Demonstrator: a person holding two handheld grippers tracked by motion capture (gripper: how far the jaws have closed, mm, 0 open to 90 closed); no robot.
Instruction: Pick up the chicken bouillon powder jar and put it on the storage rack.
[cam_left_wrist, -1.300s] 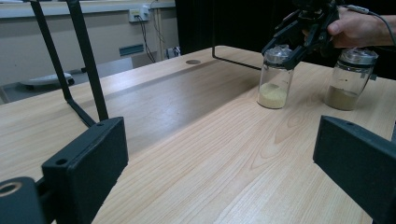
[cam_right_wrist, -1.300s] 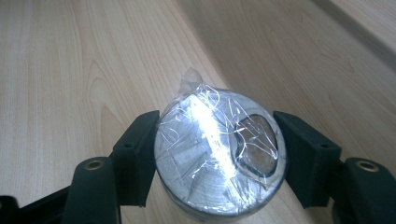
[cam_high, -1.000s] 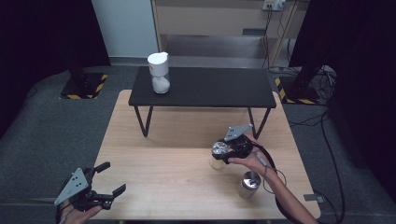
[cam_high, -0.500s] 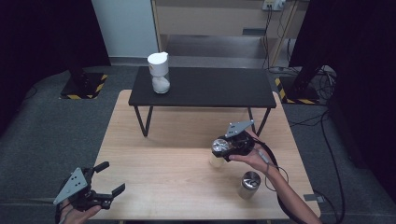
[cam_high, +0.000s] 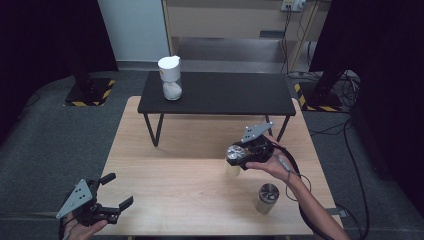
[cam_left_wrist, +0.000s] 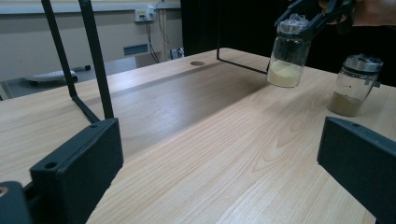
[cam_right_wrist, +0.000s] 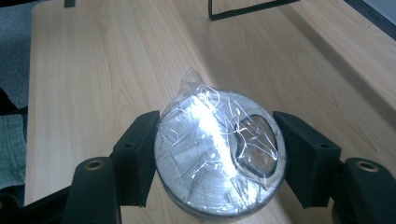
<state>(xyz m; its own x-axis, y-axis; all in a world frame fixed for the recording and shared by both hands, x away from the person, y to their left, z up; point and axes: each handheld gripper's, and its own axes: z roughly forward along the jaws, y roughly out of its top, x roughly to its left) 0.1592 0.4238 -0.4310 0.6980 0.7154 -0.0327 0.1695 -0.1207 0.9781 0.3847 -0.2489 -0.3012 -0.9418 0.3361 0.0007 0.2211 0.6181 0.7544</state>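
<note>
Jaws on my left gripper (cam_high: 111, 196) stand wide apart with nothing between them, held low at the near left corner of the wooden table (cam_high: 170, 180), my left hand (cam_high: 80, 227) under it. In the left gripper view its two black jaws rise at either side of the bare wood grain, and beyond them I see the thin black legs of the low black table (cam_high: 220, 92) that stands on the far half of the wooden one. On that black top, toward its left end, sits a white-lidded jar (cam_high: 170, 79) with something white inside, upright and well apart from both of my grippers. Moving right, my right gripper (cam_high: 239, 156) grips a glass jar (cam_left_wrist: 287, 58) by its lid; in the right gripper view the jaws press on opposite sides of the round silver lid (cam_right_wrist: 219, 149), which is covered in crinkled clear film. The left gripper view shows that jar lifted clear of the wood, hanging a little tilted, with pale yellow powder in its lower part. My right hand (cam_high: 272, 162) holds that gripper from the right side, its cable trailing back along my forearm. Nearer me and to the right, a second jar (cam_high: 266, 198) with a silver lid stands upright on the wood, holding brownish powder, near the lifted jar but not touching it.
</note>
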